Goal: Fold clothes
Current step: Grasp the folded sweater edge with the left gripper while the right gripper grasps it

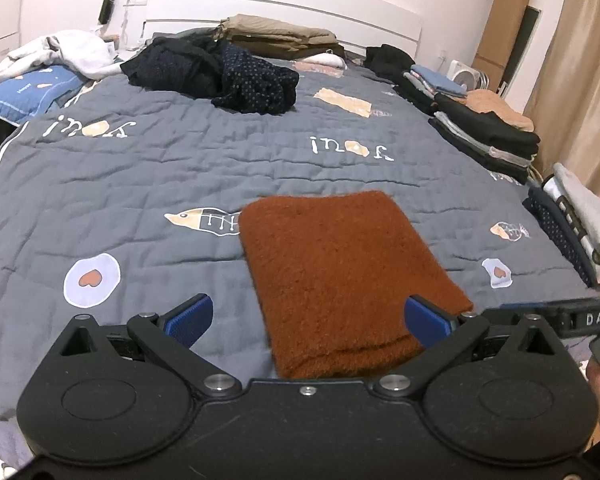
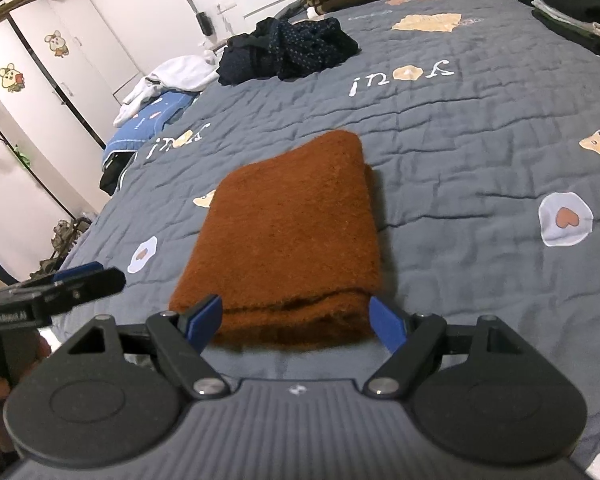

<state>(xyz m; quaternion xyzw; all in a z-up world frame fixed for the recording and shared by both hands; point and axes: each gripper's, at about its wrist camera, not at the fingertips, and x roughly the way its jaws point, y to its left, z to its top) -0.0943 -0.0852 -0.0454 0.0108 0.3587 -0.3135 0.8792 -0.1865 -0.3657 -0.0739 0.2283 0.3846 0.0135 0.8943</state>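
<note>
Bare quilt [image 1: 148,184] around folded sweater [image 1: 340,272]

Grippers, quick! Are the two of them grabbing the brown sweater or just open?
Left gripper: open, holding nothing; the brown sweater lies folded between its fingers.
Right gripper: open, holding nothing, at the sweater's near edge.

Bed [image 1: 140,168]: grey quilted cover
Near edge: folded brown sweater [image 1: 340,272]
Far middle: dark clothes heap [image 1: 216,76]
Right edge: folded stacks [image 1: 484,132]
Headboard end: tan bedding [image 1: 284,36]

Both grippers—left [image 1: 309,320], right [image 2: 296,322]—fingers spread wide.
</note>
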